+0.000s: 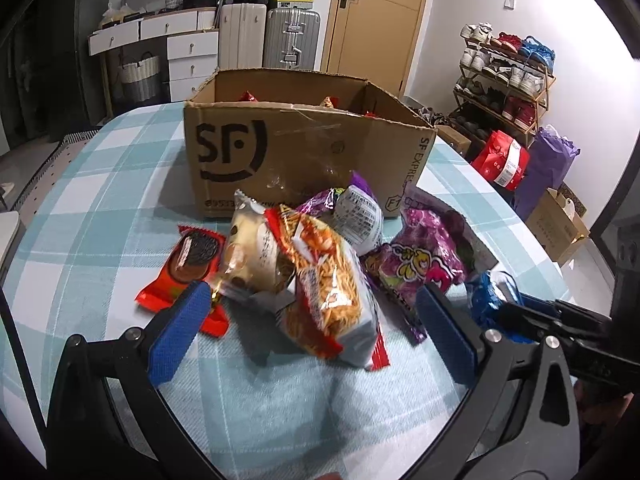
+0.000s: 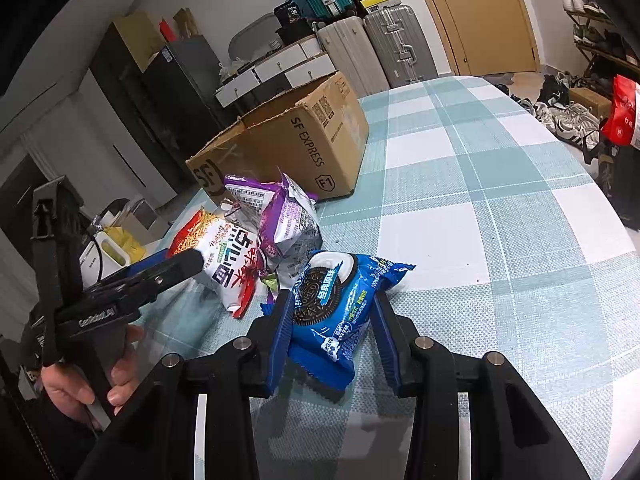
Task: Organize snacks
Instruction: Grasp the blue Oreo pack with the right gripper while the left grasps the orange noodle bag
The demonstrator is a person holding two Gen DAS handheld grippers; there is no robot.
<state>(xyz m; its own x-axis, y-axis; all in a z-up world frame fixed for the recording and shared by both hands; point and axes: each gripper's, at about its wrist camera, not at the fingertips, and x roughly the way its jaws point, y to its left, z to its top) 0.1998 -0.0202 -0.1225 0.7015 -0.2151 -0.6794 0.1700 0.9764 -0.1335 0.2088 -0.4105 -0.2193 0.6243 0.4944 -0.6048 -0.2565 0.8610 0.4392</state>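
Snacks — the blue Oreo pack (image 2: pixel 340 312) sits between the right gripper's (image 2: pixel 332 340) pads, which are closed on its two long sides, with the pack's far end sticking out ahead of the fingertips. Whether it is off the surface (image 2: pixel 500 220) or resting on it, I can't tell. Film wrapper, light, slick, and cookies inside will crack if squeezed hard. A grip across the body as now looks better than one on a crimped end, which would let it swing.

Left gripper (image 1: pixel 312 332) is open, nothing pressed between the pads. The noodle-snack bag (image 1: pixel 328 292) lies right between and just ahead of its fingertips. It looks puffy, light and crushable, so the middle of the bag seems the place to take it, gently. A pale bread pack (image 1: pixel 252 252) leans just left of it and a red cookie pack (image 1: pixel 188 268) sits by the left pad. Purple candy bag (image 1: pixel 424 256) is ahead-right, near the right pad; a silver-purple pouch (image 1: pixel 358 216) is further ahead.

Beyond the pile stands the cardboard box (image 1: pixel 304 152), open-topped, a few wrappers already showing above its rim — my guess is that's the destination. The pile is overlapping, so pulling one bag may drag its neighbours.
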